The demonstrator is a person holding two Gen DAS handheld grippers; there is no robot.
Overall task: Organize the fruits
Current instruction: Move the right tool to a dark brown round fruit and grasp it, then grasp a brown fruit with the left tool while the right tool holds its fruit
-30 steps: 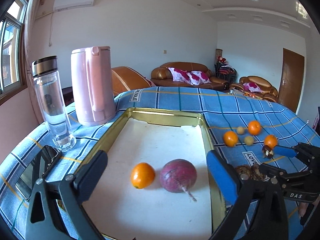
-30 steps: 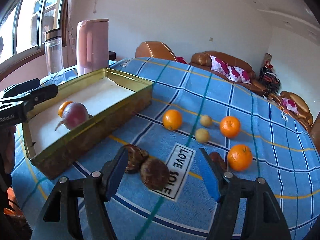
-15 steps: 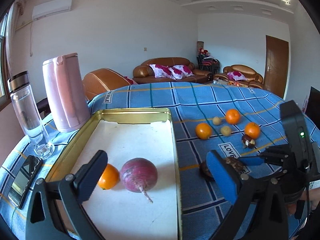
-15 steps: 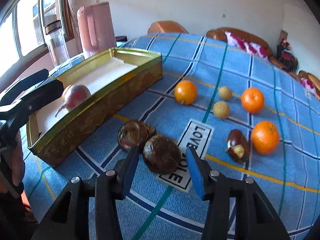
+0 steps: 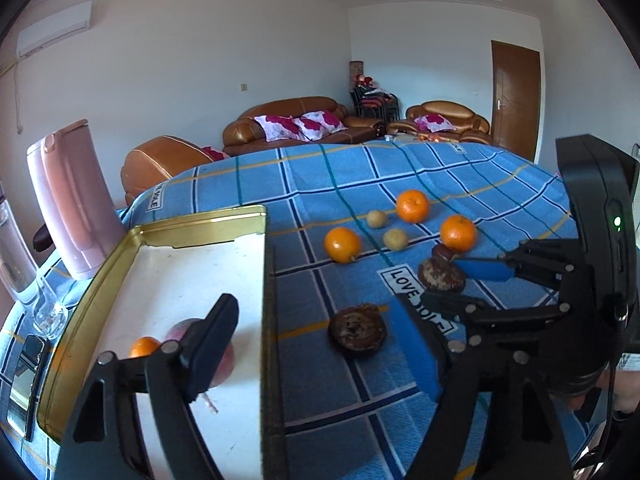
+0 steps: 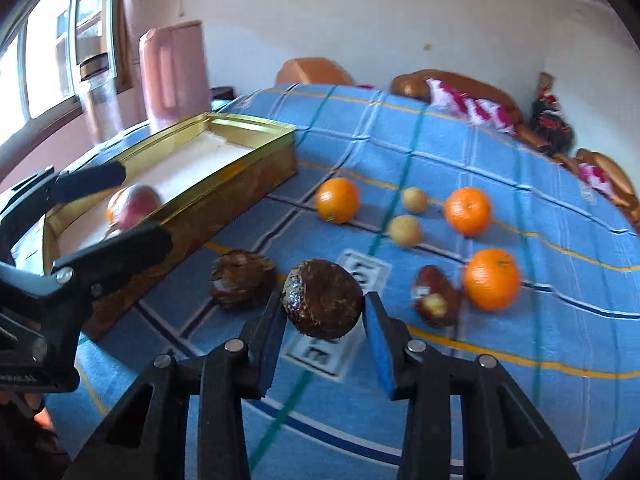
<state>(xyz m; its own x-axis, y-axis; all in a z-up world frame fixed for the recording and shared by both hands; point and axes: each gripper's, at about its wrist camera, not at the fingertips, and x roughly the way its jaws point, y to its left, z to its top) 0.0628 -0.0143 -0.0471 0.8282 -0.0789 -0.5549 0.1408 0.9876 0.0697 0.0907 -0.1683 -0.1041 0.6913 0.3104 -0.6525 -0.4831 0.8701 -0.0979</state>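
Note:
My right gripper [image 6: 324,316] is shut on a dark brown round fruit [image 6: 322,298] and holds it just above the blue checked cloth; it also shows in the left wrist view [image 5: 442,276]. A second brown fruit [image 6: 242,278] lies to its left, near the gold tray [image 6: 248,164]. The tray holds a red-purple fruit [image 6: 134,202] and a small orange [image 5: 144,346]. My left gripper [image 5: 316,336] is open and empty, over the tray's right rim [image 5: 268,320]. Three oranges [image 6: 336,200], two small yellow fruits [image 6: 404,230] and a cut dark fruit [image 6: 434,296] lie on the cloth.
A pink jug [image 5: 74,196] and a clear bottle [image 5: 16,256] stand left of the tray. A phone [image 5: 24,380] lies at the table's left edge. Brown sofas [image 5: 304,124] and a door [image 5: 516,96] are behind the table.
My right gripper has closed on the brown fruit and lifted it a little. My left gripper has swung right, from over the tray's middle to its right rim.

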